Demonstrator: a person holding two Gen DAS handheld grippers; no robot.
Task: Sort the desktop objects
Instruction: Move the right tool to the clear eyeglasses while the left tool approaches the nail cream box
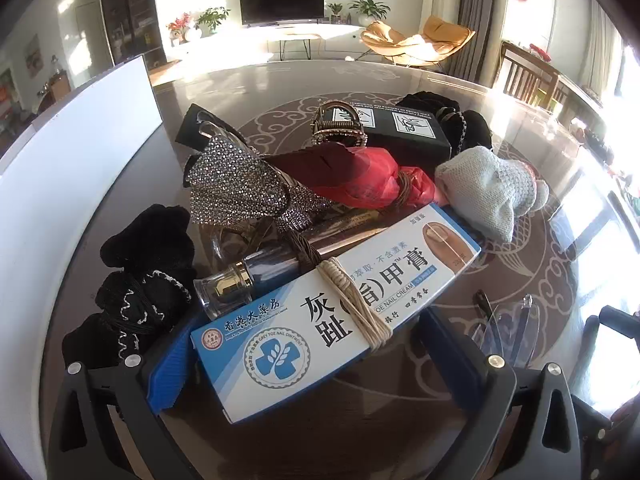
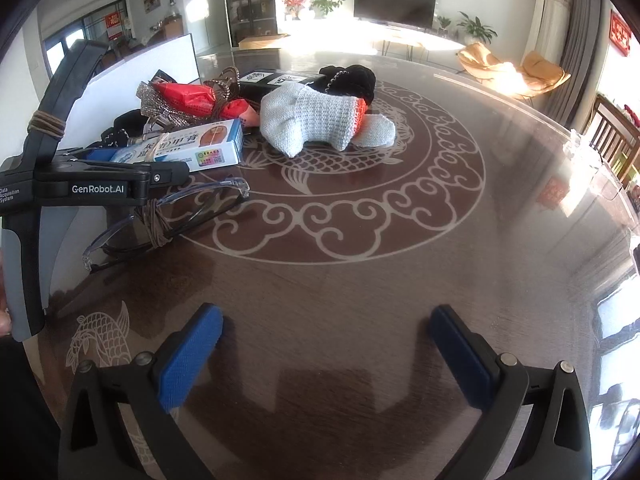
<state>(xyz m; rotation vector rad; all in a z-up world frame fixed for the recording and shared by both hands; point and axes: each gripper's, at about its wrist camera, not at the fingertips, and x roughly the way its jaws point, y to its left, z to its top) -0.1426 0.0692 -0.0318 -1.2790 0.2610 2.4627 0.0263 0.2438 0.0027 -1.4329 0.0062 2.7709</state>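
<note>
**Two claws, one box between the left fingers**

Many small things lie in a pile on the dark patterned tabletop [image 2: 320,280]. At the far left stands a white board [image 1: 76,160]. Next to it, in the left wrist view, a black velvet scrunchie [image 1: 140,280] lies on the tabletop, just beside the left blue pad. To its right a glass perfume bottle [image 1: 240,280] with a gold neck lies on its side, and above it rests a sparkling rhinestone bow [image 1: 244,188].

The left claw [image 1: 320,364] is open around a blue and white nail cream box [image 1: 340,308], which lies slanted between the two blue fingers [image 1: 168,368]. A pale cord is wound around the middle of the box. I cannot tell if the pads touch the box.

Behind the box lies a red wrapper [image 1: 360,180], and further back a metal hair clip [image 1: 338,124] stands against a black box [image 1: 404,128]. To the right rests a grey knitted glove [image 1: 488,192], with a second black scrunchie [image 1: 460,120] behind it. Clear glasses [image 1: 508,328] lie near the right finger of the left claw.

In the right wrist view, the right claw [image 2: 324,352] hangs open over bare tabletop, well apart from the pile, holding nothing.
</note>
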